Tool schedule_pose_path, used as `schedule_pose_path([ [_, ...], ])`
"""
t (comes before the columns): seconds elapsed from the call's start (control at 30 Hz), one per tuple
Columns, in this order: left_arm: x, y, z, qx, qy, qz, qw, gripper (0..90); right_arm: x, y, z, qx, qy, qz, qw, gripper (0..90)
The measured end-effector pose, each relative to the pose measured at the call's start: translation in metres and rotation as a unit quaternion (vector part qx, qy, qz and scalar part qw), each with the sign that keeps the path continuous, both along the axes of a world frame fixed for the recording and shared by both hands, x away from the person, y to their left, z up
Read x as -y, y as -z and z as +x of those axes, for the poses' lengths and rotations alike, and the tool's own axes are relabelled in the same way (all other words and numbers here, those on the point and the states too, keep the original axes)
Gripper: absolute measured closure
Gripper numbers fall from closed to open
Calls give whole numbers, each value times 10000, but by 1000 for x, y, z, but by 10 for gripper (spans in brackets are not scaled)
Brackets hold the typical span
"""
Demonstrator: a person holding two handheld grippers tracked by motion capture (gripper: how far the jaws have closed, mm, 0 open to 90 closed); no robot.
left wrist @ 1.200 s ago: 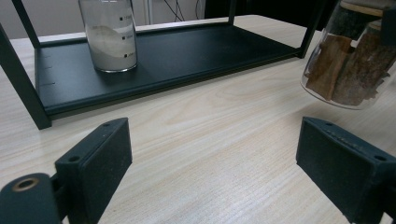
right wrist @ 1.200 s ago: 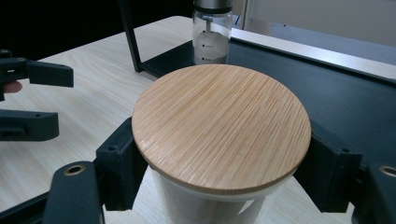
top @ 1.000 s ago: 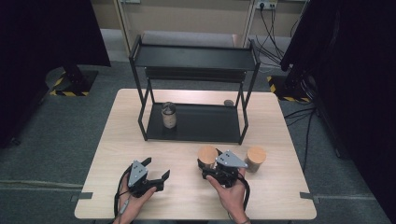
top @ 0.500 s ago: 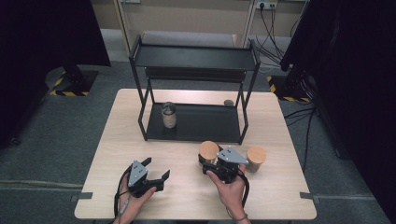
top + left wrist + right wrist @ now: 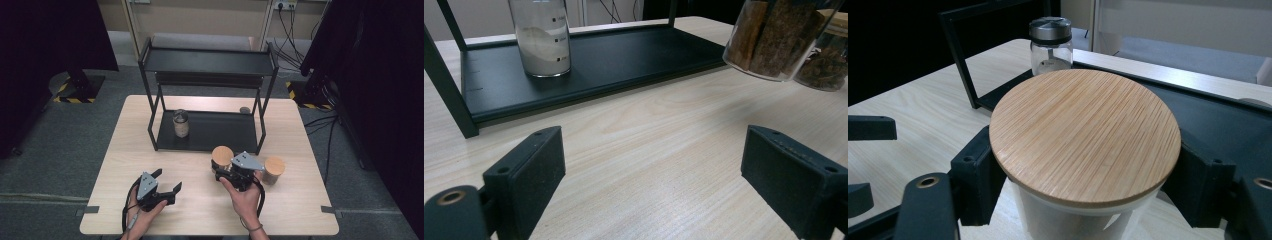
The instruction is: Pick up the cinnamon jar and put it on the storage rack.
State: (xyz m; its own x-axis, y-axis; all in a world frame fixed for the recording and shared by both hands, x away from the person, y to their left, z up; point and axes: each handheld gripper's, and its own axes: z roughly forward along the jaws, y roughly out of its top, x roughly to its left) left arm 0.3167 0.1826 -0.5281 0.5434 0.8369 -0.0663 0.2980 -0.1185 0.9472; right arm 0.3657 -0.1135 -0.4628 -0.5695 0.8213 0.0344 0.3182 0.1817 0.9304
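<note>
Right now the black rack (image 5: 209, 131) fills the far half of the table (image 5: 300, 210), its front post between jar and shelf. Clamped in the right gripper (image 5: 226, 172), a wood-lidded jar (image 5: 1085, 134) hangs tilted off the tabletop, presumably shelf-bound. Beside it stands 1 matching jar (image 5: 274, 169). The left gripper (image 5: 166, 181) rests spread, empty.
</note>
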Motion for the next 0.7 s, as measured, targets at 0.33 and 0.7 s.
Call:
schedule_pose_path([
  [0.33,0,0,0,3,0,13,10000,101,-2,-3,7,4,67,40,10000,262],
  [0.7,0,0,0,-2,-2,5,10000,100,-3,-6,16,5,117,65,9999,262],
])
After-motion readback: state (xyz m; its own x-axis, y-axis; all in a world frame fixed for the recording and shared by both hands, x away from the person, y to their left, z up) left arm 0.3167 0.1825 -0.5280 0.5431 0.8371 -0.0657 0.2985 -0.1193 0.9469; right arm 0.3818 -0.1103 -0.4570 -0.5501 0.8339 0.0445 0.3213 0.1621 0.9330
